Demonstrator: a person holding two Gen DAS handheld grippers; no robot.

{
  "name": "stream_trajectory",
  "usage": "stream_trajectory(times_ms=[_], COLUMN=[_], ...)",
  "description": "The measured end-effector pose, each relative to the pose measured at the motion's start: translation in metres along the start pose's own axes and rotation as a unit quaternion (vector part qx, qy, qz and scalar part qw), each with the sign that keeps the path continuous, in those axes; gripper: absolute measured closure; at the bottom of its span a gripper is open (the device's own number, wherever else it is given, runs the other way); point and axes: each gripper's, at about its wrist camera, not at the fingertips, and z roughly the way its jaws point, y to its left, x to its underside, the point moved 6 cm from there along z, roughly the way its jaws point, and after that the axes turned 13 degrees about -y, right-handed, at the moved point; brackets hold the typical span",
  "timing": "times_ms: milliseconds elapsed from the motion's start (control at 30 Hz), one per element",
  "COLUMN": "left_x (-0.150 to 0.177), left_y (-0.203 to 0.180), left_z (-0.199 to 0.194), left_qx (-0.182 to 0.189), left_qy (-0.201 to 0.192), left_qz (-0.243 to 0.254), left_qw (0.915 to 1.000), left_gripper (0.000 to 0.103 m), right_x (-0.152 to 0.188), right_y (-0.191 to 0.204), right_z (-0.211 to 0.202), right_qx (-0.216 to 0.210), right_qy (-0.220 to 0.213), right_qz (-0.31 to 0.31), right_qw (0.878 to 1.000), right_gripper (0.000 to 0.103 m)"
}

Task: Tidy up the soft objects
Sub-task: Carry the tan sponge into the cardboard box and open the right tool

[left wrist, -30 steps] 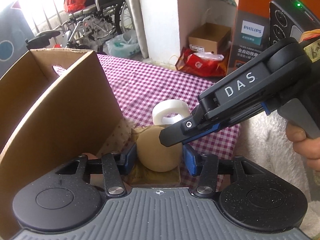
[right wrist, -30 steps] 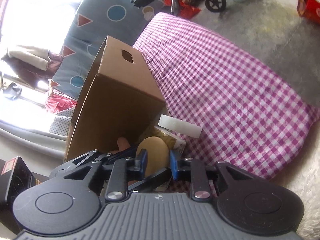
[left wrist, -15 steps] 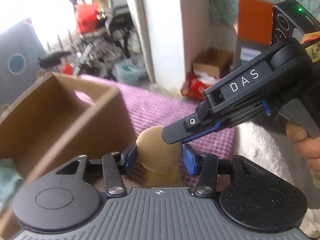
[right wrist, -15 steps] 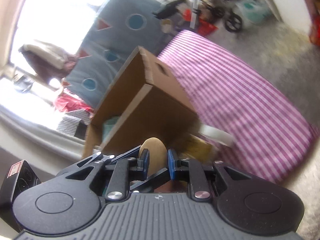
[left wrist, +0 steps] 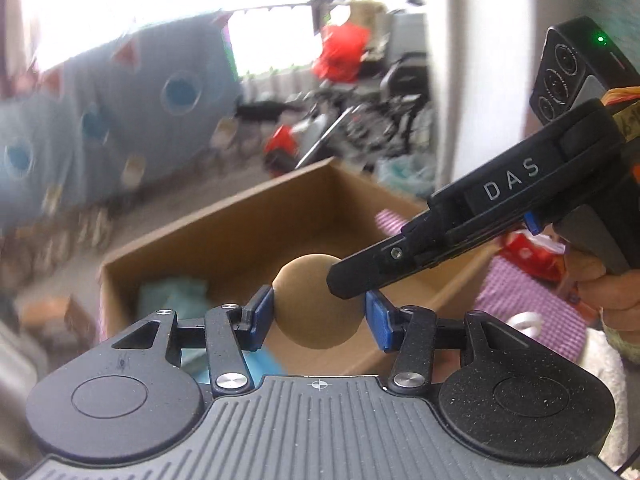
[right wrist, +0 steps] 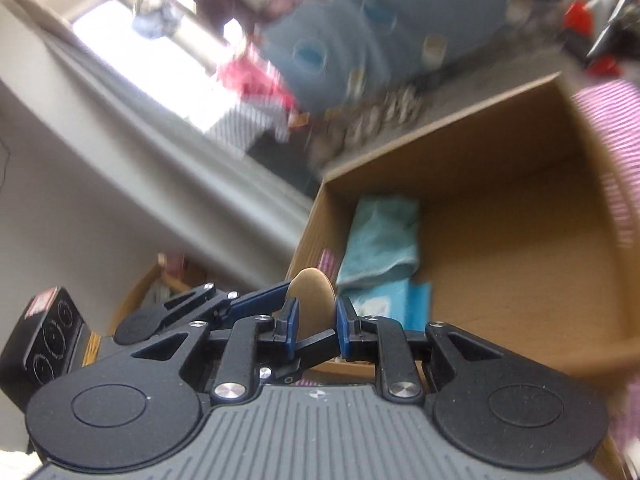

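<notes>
Tan round sponge upright on edge, flat faces pinched by right hand-held gripper, rim clamped by left hand-held gripper, above cardboard box

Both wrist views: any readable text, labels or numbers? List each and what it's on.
"DAS": white letters on the black right gripper, seen in the left wrist view.
Yellow tag on that gripper's body: handwritten marks, cut off, unreadable.
Red-and-white sticker on the black camera block in the right wrist view: too blurred to read.
Brown cardboard box, round tan sponge: no text visible.
</notes>
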Motion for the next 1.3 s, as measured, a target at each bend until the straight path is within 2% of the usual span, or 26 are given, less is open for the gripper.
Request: stream_trajectory(times_ms=[100,167,300,367,500,533,600,667,733,800,867,1067,1200,1300], left_x=[0.012,0.024,0.055,0.070,0.086,0.088,0.090,0.088,0.086,0.079,0.071,0.061,0.062,0.061], left_y=[0.034,0.053,0.077,0.081,0.088,0.090,0.094,0.102,0.115,0.124,0.137,0.167,0.179,0.181], left_z=[0.013,0.025,0.052,0.058,0.066,0.066,0.060,0.052,0.038,0.026,0.011,-0.018,-0.030,-0.032], left_qx=[-0.004,0.004,0.035,0.048,0.060,0.061,0.061,0.048,0.057,0.053,0.029,-0.002,-0.030,-0.034], left_qy=[0.043,0.077,0.141,0.165,0.198,0.198,0.196,0.178,0.155,0.130,0.092,0.026,0.001,-0.008], left_qz=[-0.052,-0.094,-0.171,-0.190,-0.208,-0.214,-0.222,-0.226,-0.241,-0.253,-0.252,-0.278,-0.290,-0.297], left_qw=[0.9977,0.9926,0.9745,0.9666,0.9560,0.9545,0.9533,0.9564,0.9562,0.9572,0.9628,0.9603,0.9565,0.9543], left_gripper=[0.054,0.054,0.053,0.051,0.045,0.040,0.039,0.039,0.023,0.018,0.018,0.014,0.012,0.011], right_x=[0.003,0.010,0.023,0.027,0.033,0.033,0.033,0.032,0.027,0.020,0.014,0.011,0.019,0.034], right_y=[-0.007,-0.016,-0.040,-0.049,-0.057,-0.059,-0.063,-0.067,-0.069,-0.070,-0.071,-0.074,-0.074,-0.076], right_z=[0.046,0.069,0.101,0.114,0.132,0.134,0.141,0.145,0.144,0.142,0.139,0.146,0.164,0.180], right_qx=[0.006,0.016,0.038,0.050,0.069,0.073,0.084,0.094,0.097,0.101,0.109,0.140,0.143,0.153], right_qy=[0.072,0.116,0.192,0.225,0.274,0.283,0.299,0.308,0.305,0.297,0.291,0.289,0.303,0.325], right_qz=[0.015,0.033,0.054,0.057,0.057,0.055,0.052,0.050,0.054,0.056,0.052,0.025,0.014,0.005], right_qw=[0.997,0.993,0.979,0.971,0.957,0.955,0.949,0.945,0.946,0.948,0.949,0.947,0.942,0.933], right_gripper=[0.081,0.081,0.081,0.081,0.081,0.081,0.081,0.081,0.081,0.081,0.081,0.081,0.081,0.081])
